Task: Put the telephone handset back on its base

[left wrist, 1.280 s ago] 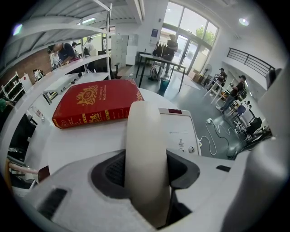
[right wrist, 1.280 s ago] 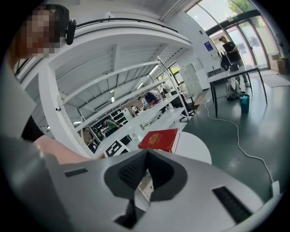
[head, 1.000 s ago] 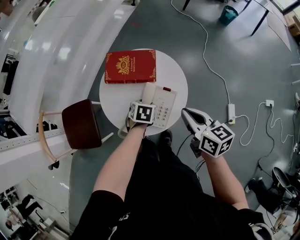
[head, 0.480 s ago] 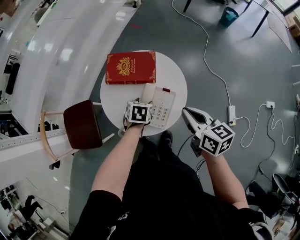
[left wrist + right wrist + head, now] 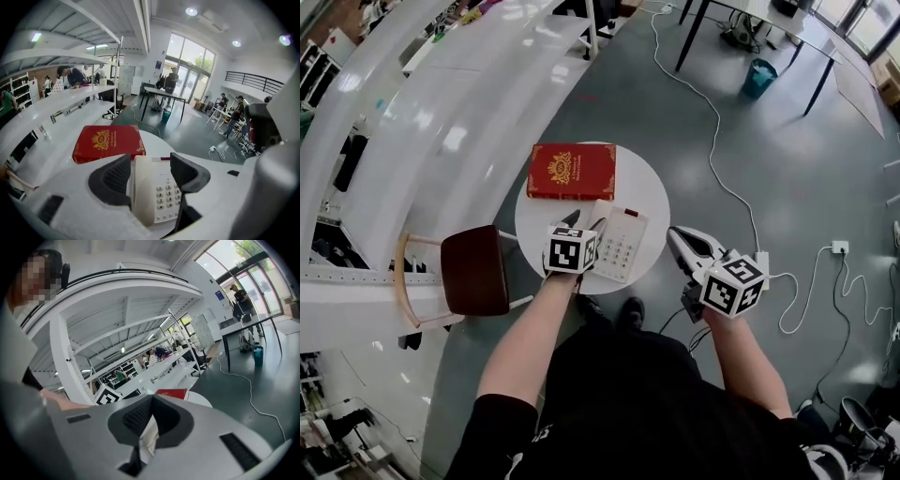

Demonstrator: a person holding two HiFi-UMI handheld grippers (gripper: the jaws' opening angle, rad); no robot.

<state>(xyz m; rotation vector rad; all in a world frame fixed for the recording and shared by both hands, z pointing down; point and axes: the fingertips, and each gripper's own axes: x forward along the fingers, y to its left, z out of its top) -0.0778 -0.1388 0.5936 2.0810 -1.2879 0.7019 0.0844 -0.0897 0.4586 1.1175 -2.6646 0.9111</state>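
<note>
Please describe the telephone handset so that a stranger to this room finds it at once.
Look at the round white table beside the brown chair. Next to the red book lies a cream telephone. The handset is the smooth keyless bar along its left side.

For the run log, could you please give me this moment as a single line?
handset on base | left gripper open, astride handset | right gripper shut, empty, off table

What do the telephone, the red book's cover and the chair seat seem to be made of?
The telephone looks like cream plastic: smooth moulded shell. The red book: leatherette or cloth, gold stamped crest; unclear which. The chair seat: dark, faintly shiny, wood or vinyl.
</note>
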